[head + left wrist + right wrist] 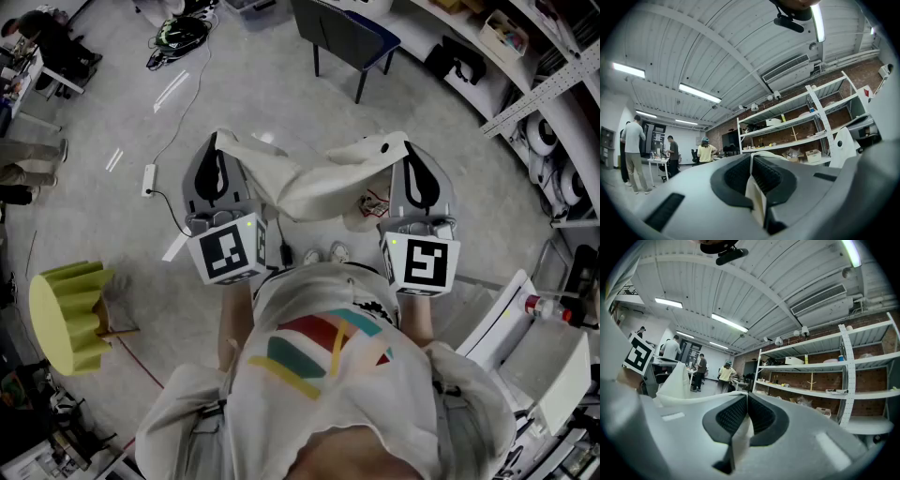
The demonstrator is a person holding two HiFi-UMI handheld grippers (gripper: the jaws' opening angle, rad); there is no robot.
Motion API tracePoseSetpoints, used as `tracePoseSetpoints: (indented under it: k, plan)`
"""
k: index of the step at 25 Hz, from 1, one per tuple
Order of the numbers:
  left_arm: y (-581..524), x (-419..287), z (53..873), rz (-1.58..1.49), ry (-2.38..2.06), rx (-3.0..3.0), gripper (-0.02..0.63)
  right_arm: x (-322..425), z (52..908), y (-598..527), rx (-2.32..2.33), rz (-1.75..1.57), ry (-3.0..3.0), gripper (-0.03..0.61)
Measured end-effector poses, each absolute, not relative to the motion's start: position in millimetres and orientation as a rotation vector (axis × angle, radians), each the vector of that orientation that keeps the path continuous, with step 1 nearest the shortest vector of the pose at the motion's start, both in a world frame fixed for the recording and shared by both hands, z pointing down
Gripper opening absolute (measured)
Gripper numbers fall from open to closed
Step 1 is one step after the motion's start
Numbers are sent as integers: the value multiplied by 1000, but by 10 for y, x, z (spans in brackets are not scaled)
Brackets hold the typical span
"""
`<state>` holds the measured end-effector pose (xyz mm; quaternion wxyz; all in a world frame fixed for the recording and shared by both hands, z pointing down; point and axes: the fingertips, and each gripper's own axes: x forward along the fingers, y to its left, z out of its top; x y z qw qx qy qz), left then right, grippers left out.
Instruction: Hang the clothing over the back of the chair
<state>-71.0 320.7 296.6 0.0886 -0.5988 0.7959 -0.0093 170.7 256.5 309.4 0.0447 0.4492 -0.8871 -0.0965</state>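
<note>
A cream-white piece of clothing hangs stretched between my two grippers in the head view, sagging in the middle. My left gripper is shut on its left end; in the left gripper view the cloth shows pinched between the dark pads. My right gripper is shut on the right end, and the fabric sits between its jaws in the right gripper view. A dark chair stands on the floor ahead, at the top of the head view. Both grippers point about level, well short of the chair.
A power strip with a cable lies on the floor to the left. A yellow round stool stands at the lower left. Metal shelving lines the right side. A white unit is at my right. People stand by desks far off.
</note>
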Motion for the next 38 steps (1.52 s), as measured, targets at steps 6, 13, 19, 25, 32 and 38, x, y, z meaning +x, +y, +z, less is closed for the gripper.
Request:
tracePoseSetpoints:
  k: [6,13,19,25,32,38]
  plan:
    - [3228,-607,3044,-15,2375,-1822,14,1782,3190,2617,1371,-241,-2690,10]
    - [3192,-610,3007,-12,2356,-1841,14,1753,3194,2616,1378,-222,-2691,11]
    - [3156,-641,2989,-14,2364,-1829,14,1740,3174,2584,1369,-227,-2706,11]
    - [3052,-708,3018,0,2391,-1811,14,1782,3179,2468,1357,-228,-2699,11]
    - [2866,-653,3070,-4,2425,-1784,14,1942,3188,2293,1359,-216,-2692,11]
    - [2770,-601,3134,3,2464,-1724,14,2094,3235,2138,1344,-215,-2734,11]
